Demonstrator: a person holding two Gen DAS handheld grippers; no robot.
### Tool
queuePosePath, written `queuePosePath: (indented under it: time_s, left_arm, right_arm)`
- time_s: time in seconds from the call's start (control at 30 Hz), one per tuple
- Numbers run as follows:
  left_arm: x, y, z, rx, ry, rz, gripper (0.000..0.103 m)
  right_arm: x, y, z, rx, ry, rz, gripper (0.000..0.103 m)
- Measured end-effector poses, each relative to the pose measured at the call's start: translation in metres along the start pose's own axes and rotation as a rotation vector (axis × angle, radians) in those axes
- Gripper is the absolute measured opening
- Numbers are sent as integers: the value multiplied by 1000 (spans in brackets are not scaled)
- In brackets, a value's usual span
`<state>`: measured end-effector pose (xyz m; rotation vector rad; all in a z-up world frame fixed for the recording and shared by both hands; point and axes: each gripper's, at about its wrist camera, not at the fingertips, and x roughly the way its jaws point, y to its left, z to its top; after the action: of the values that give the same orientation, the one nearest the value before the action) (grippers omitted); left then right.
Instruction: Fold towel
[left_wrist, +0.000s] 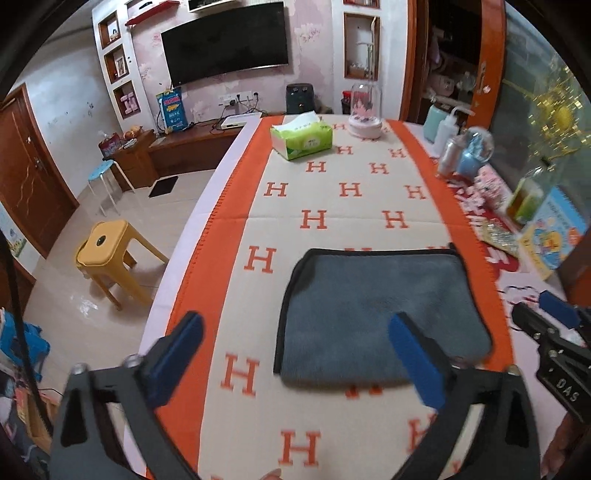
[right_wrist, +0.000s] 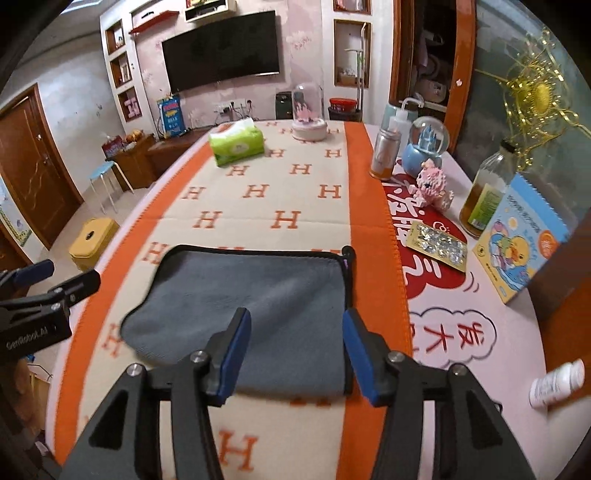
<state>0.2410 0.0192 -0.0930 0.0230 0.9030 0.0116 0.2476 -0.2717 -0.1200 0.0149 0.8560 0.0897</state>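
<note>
Left gripper (left_wrist: 295, 363): jaws wide apart, nothing between them, hovering over the near left part of the towel (left_wrist: 380, 317), lower centre of the left wrist view. Right gripper (right_wrist: 293, 356): jaws at a moderate gap, also empty, above the towel's near right portion, lower centre of the right wrist view. Towel is grey with dark piping, lying flat on the orange-and-cream H-pattern cloth (left_wrist: 325, 192) that covers the desk; it looks already doubled at least once, piped edges stacked along the far and side borders, near edge a soft rounded fold. Judgement: fold is partly done, another fold or a tidy-up may remain. Risks from here. A pinch on the near rounded edge could catch only the top layer and peel the layers apart. Jaws going too deep could nip the H cloth along with the towel and drag it, shifting the tissue pack (left_wrist: 301, 140) and glass dome ornament (left_wrist: 365, 110) in the upper centre. Uneven lift between the two grippers would skew the edges. At right of the right wrist view, the sheet of shiny pieces (right_wrist: 436, 245), pink brick figure (right_wrist: 434, 186) and bottle (right_wrist: 487, 194) stand near; a wide sweep with the towel could knock them.
</note>
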Motion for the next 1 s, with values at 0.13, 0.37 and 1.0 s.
queuePosePath:
  time_s: [0.13, 0.37, 1.0]
  left_arm:
    - [-46, 5, -19, 5, -15, -50, 102]
    - [-108, 11, -49, 40, -54, -78, 102]
    - [-201, 9, -88, 105, -111, -160, 102]
  right_arm:
    - [-40, 14, -15, 7, -30, 2, 56]
    - [-97, 34, -42, 26, -58, -17, 58]
    - [-197, 43, -94, 161, -72, -26, 58]
